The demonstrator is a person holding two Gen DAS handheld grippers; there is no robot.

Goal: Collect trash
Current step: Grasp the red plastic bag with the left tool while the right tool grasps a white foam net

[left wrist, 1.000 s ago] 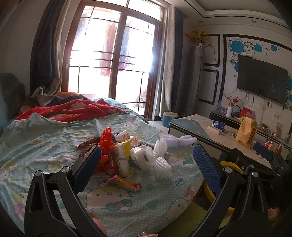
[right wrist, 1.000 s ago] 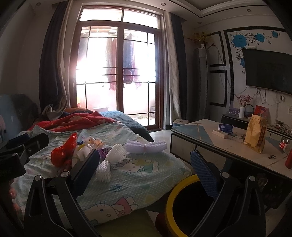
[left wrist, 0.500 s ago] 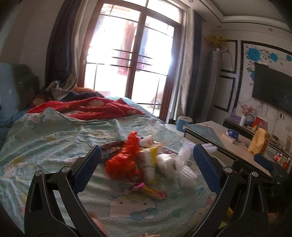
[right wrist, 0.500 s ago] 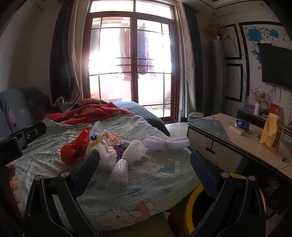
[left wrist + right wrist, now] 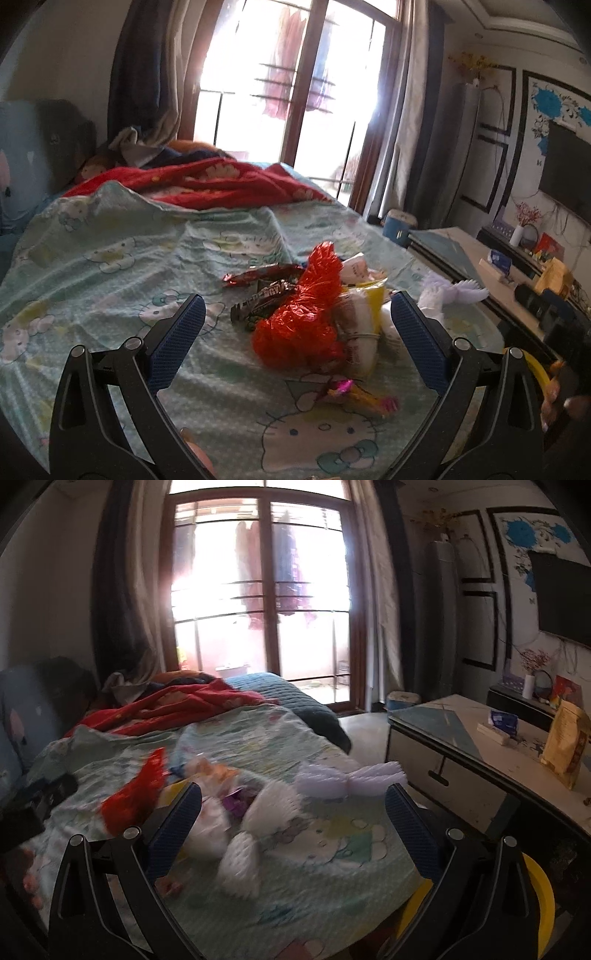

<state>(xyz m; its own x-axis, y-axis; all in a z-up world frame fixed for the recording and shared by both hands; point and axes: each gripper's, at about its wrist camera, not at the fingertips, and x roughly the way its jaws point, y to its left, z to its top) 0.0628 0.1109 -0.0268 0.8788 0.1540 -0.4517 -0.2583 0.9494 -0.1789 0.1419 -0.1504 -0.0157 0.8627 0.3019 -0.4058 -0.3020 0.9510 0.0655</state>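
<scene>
A heap of trash lies on the Hello Kitty bedsheet [image 5: 110, 266]: a crumpled red plastic bag [image 5: 306, 314], dark snack wrappers [image 5: 266, 295], a yellow-and-white packet [image 5: 360, 325], a small pink-yellow wrapper [image 5: 354, 393] and white foam fruit nets [image 5: 273, 808]. My left gripper [image 5: 293, 343] is open and empty, its jaws either side of the red bag, held short of it. My right gripper [image 5: 293, 827] is open and empty above the foam nets. The red bag also shows in the right wrist view [image 5: 133, 797]. A yellow-rimmed bin [image 5: 543, 897] stands at the bed's foot.
A red blanket [image 5: 207, 181] lies bunched at the far end of the bed. A low table [image 5: 491, 757] with a yellow bag [image 5: 569, 742] stands to the right. A TV [image 5: 569, 166] hangs on the wall. A balcony door is behind the bed.
Both grippers have swung left and moved closer over the bed. The trash heap now sits between the jaws of each. Both have stayed open.
</scene>
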